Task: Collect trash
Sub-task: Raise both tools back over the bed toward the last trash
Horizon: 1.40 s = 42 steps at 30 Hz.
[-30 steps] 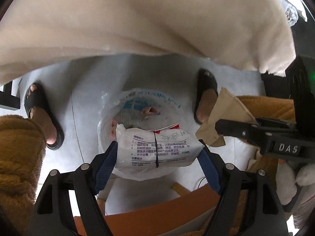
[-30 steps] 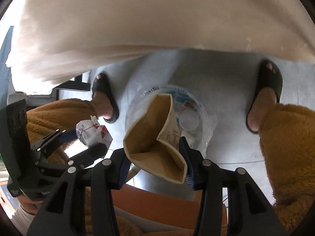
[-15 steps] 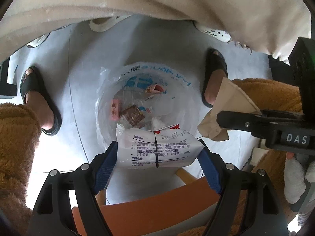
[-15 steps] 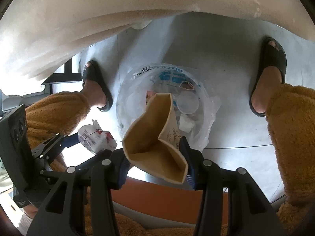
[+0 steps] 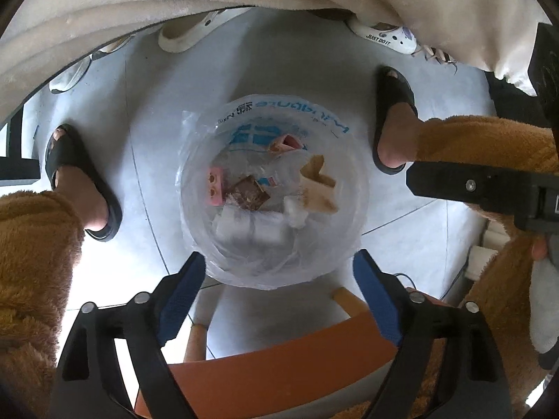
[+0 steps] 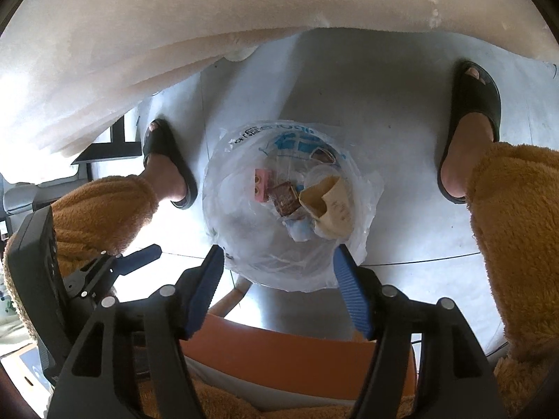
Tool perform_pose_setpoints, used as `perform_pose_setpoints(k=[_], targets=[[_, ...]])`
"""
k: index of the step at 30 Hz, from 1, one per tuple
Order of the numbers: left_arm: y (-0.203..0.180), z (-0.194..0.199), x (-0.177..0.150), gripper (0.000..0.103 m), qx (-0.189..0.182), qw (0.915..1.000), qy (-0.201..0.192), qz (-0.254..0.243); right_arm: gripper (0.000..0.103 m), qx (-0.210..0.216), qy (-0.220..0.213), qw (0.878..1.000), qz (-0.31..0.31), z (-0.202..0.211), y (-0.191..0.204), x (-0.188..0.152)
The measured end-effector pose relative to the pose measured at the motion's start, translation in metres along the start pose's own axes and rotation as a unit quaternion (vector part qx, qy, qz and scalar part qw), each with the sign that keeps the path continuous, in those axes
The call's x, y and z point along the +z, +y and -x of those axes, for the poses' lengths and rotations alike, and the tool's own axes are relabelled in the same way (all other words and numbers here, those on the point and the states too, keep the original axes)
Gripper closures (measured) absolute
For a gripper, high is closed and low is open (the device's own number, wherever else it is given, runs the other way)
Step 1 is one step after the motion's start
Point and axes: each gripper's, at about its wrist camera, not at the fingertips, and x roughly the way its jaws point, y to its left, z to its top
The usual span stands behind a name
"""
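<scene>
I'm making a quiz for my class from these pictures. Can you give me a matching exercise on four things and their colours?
Things:
1. paper bag in the bin
2. block with two holes
3. sandals
4. chair seat

Colours:
a. orange
b. black
c. tan
d. pink

Pairs: 1-c, 2-d, 3-b, 4-a

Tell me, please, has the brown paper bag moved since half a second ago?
Yes. The brown paper bag has left the right gripper, which is open, and dropped into the lined trash bin on the floor, beside the pink piece.
</scene>
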Motion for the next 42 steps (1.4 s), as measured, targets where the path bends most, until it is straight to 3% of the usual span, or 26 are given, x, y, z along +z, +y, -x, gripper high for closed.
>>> perform_pose_setpoints(k=[12,16,21,27,34,42], targets=[[0.003,0.027,-0.009,0.014,-0.01,0.9984,-0.053,0.019,0.038,0.005,-0.041,0.999,0.02,0.019,0.01,-0.009],[0.002,0.053,-0.016,0.014,-0.032,0.9939,-0.103,0.023,0.038,0.004,-0.082,0.996,0.031,0.035,0.016,-0.017],[-0.004,0.094,-0.024,0.014,-0.02,0.9824,-0.185,0.013,0.038,0.018,-0.145,0.988,0.057,0.066,0.028,-0.03],[0.002,0.134,-0.029,0.014,-0.03,0.967,-0.252,0.017,0.038,0.026,-0.223,0.97,0.097,0.106,0.04,-0.048],[0.009,0.187,-0.036,0.014,-0.049,0.943,-0.329,0.015,0.038,0.035,-0.319,0.937,0.141,0.156,0.047,-0.06],[0.009,0.231,-0.025,0.014,-0.048,0.9195,-0.39,0.008,0.038,0.037,-0.39,0.903,0.179,0.201,0.062,-0.044]])
